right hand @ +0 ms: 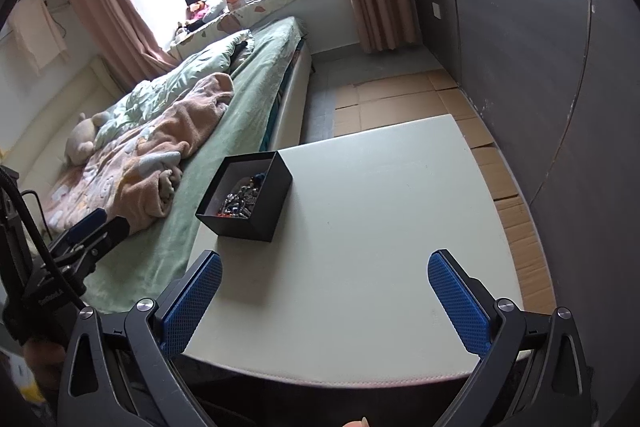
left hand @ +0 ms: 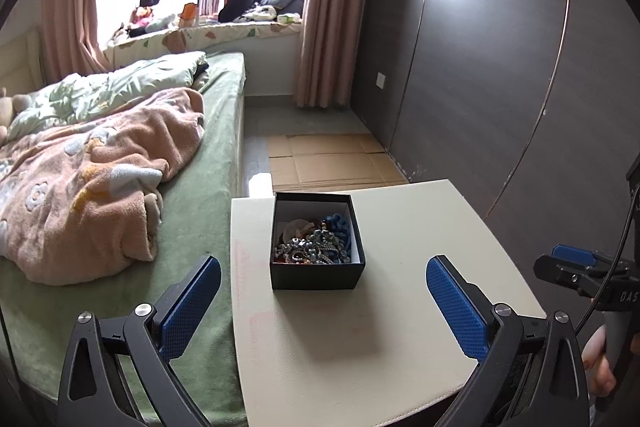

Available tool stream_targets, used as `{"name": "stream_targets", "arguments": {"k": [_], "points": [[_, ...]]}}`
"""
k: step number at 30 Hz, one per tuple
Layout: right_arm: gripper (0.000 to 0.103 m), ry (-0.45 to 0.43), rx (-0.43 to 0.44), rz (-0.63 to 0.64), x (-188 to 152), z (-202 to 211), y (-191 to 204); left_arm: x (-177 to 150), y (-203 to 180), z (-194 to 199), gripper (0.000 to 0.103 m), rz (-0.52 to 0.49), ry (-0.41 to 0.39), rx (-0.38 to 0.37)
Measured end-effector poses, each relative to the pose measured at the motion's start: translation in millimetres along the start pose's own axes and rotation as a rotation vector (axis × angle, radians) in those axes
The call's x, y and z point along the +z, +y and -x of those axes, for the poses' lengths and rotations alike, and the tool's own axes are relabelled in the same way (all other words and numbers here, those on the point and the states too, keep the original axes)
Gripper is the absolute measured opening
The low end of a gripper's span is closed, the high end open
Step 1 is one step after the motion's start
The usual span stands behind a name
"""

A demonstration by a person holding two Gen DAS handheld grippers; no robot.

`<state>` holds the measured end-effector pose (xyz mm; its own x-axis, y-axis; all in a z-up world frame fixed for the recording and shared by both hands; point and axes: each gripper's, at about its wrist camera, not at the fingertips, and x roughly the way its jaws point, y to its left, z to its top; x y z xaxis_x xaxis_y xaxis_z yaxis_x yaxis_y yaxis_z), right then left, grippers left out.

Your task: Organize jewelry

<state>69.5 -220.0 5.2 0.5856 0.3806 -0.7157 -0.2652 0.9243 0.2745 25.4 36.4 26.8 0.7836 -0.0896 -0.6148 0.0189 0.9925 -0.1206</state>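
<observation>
A small black box (left hand: 318, 277) with a white lining stands on the cream table (left hand: 400, 347), near its left edge. It holds a tangle of jewelry (left hand: 316, 245): silver chains, blue beads and some red pieces. My left gripper (left hand: 323, 293) is open, its blue pads wide apart, just short of the box. In the right wrist view the box (right hand: 256, 211) sits ahead and to the left, with jewelry (right hand: 240, 203) showing inside. My right gripper (right hand: 325, 291) is open and empty above the bare table (right hand: 380, 227). The right gripper (left hand: 576, 267) also shows at the left view's right edge.
A bed (left hand: 192, 227) with a green sheet and a pink blanket (left hand: 92, 187) touches the table's left side. Flattened cardboard (left hand: 328, 163) covers the floor beyond the table. A dark panelled wall (left hand: 500, 87) runs along the right. A cluttered window seat (left hand: 224, 15) lies far back.
</observation>
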Motion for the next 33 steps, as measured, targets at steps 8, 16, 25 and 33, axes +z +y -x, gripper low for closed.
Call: {"name": "stream_targets", "arguments": {"k": [8,16,25,33], "points": [[0.103,-0.004,-0.012,-0.028,-3.3,-0.1,-6.6,-1.0,0.7,2.8,0.103,-0.004,0.001,0.003],[0.103,-0.005,-0.007,-0.021,-3.1,-0.6,-2.6,0.7,0.1,4.7,0.103,-0.008,-0.005,0.005],[0.103,-0.008,-0.007,-0.005,-2.8,0.5,2.1,0.8,0.8,4.4,0.103,-0.014,-0.006,0.004],[0.103,-0.009,-0.007,-0.007,-2.5,0.6,1.9,-0.2,-0.2,5.1,0.103,-0.011,-0.006,0.002]]}}
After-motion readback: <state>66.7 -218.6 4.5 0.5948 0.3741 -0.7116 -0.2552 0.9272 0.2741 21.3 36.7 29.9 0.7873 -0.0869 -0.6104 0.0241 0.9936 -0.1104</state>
